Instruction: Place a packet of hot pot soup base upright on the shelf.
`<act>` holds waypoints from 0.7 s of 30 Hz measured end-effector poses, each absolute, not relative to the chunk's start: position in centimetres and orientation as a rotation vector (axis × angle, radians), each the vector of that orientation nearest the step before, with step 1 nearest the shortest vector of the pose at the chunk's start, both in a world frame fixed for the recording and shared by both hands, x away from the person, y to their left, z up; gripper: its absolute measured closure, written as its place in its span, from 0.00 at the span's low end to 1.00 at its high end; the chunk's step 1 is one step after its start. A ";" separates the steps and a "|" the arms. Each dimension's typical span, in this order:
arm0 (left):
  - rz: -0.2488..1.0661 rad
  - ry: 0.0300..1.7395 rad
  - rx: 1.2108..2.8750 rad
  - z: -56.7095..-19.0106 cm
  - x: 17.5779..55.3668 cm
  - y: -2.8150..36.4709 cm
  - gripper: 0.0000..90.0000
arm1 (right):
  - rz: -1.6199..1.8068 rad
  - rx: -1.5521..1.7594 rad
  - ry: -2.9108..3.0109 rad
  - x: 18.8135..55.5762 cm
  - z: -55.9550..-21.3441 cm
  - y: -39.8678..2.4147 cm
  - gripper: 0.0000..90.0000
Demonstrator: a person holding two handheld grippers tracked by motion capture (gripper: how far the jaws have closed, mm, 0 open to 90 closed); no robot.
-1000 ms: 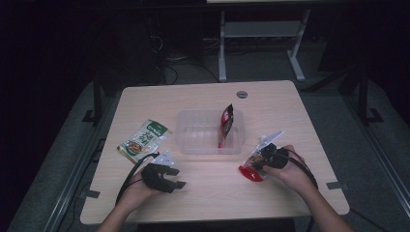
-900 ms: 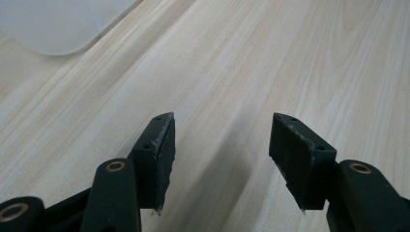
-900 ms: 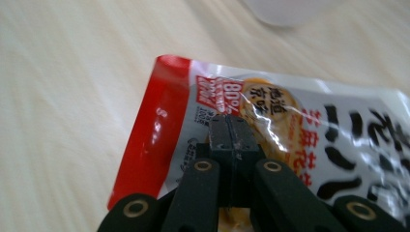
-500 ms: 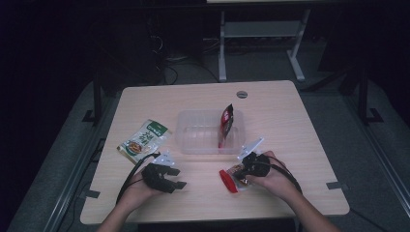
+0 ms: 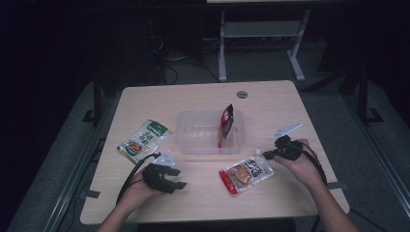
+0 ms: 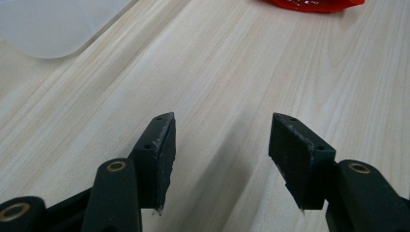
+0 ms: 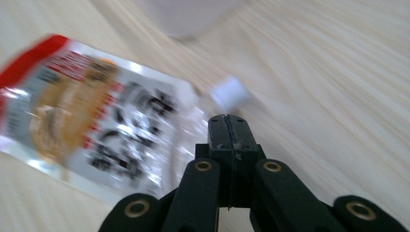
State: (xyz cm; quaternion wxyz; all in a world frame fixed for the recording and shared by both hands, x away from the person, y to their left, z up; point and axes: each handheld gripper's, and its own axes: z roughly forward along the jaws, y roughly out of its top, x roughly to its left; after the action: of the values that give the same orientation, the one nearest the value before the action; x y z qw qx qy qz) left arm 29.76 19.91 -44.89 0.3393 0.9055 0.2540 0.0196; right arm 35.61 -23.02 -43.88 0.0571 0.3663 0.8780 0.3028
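Light wood-grain table (image 5: 203, 203) stands on grey floor in a dark room. Clear plastic tray (image 5: 203, 135) sits mid-table with a red packet (image 5: 226, 123) upright against its right wall. Green-labelled packet (image 5: 143, 140) lies left of the tray; its print is unreadable. Red-edged spouted pouch (image 5: 246, 173) lies flat near the front edge; its dark lettering is blurred. Left gripper (image 6: 220, 140) rests low, jaws apart, empty. Right gripper (image 7: 227, 128) has its jaws pressed together at the pouch's corner; whether they pinch it cannot be told.
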 end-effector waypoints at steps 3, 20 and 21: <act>0.053 0.658 2.361 -44.9 29.8 20.0 0.47 | 0.905 1.137 2.677 36.0 -44.4 -23.8 1.00; 0.071 0.647 2.335 -44.3 29.4 19.7 0.48 | 0.979 0.988 2.846 34.5 -45.0 -20.6 1.00; 0.077 0.638 2.341 -44.2 29.4 19.8 0.48 | 0.987 0.971 2.850 34.3 -44.9 -20.0 1.00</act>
State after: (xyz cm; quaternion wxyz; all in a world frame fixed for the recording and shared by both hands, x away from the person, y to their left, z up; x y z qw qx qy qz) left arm 29.36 19.77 -44.23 0.3493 0.9036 0.2462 0.0298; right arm 34.26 -20.04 -44.93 -0.0137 0.3065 0.8994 0.3115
